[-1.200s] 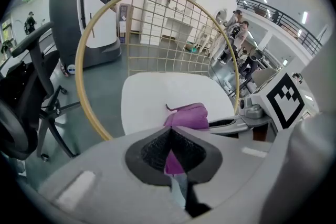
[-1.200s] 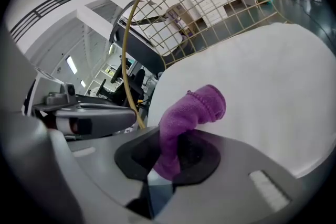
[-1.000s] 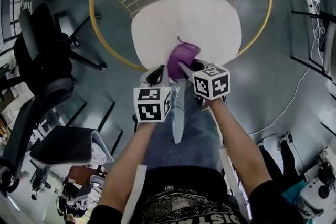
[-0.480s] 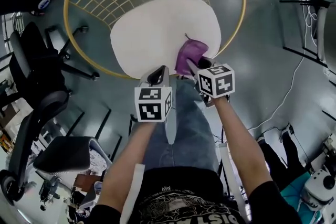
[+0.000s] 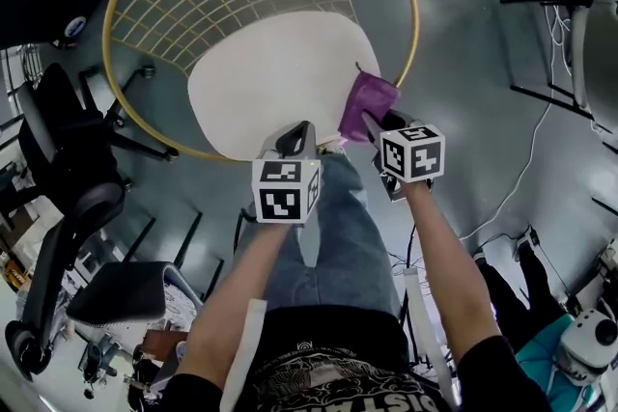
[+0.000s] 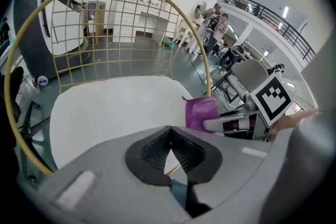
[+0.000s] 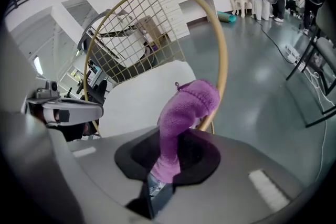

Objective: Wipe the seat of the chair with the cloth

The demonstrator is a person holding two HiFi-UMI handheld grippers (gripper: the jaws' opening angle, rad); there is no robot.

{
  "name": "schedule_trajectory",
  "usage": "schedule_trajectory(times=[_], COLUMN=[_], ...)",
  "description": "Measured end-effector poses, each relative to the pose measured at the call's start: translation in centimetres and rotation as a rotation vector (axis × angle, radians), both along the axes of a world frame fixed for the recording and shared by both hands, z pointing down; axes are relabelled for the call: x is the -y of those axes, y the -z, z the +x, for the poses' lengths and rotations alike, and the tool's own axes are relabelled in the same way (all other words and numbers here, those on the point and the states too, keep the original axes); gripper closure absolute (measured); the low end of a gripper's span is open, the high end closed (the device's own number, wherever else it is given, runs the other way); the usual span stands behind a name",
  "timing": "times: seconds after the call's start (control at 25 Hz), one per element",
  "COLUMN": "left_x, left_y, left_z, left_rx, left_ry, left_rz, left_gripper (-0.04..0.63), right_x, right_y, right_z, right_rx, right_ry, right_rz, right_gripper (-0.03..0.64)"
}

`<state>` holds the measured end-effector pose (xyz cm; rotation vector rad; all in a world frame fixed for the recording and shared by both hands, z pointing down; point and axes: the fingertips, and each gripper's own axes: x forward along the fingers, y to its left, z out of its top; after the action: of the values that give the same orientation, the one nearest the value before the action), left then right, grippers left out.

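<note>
- Right gripper view: purple cloth (image 7: 189, 102) pinched in the right tool (image 7: 164, 162), bunched just beyond its tips.
- Ahead of that tool, at the white seat (image 5: 270, 82) edge beside the gold rim (image 7: 223, 60).
- Left tool (image 6: 169, 147): pressed together, empty.
- Likely mid-wipe; next, probably pressing down and sweeping leftward across the seat.

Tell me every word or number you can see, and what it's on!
Nothing here reads clearly.
Person's shirt: pale print, upside down and cut off by the picture's edge, unreadable.
Cubes on the left gripper and right gripper: black-and-white squares only, no letters.
Round blue sticker at the far left: too small to read.
Purple cloth: no label shows.
</note>
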<state>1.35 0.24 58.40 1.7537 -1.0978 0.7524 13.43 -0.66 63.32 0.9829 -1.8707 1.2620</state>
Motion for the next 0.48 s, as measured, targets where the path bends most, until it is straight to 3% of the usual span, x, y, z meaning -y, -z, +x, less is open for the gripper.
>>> schedule_trajectory(times=[0.2,0.48], left_x=[1.9,4.8], left_y=[2.0,7.9], left_z=[1.2,0.6], left_rx=[-0.006,-0.018], left_ry=[-0.026,0.020], left_rz=[0.032,0.111], left_gripper=[0.595,0.595], right_x=[2.0,4.8], right_y=[2.7,10.8], right_z=[0.2,-4.3], right_rx=[0.028,0.104], right_ry=[-0.021,0.044], right_rz=[0.036,0.161], right_gripper=[0.558,0.558])
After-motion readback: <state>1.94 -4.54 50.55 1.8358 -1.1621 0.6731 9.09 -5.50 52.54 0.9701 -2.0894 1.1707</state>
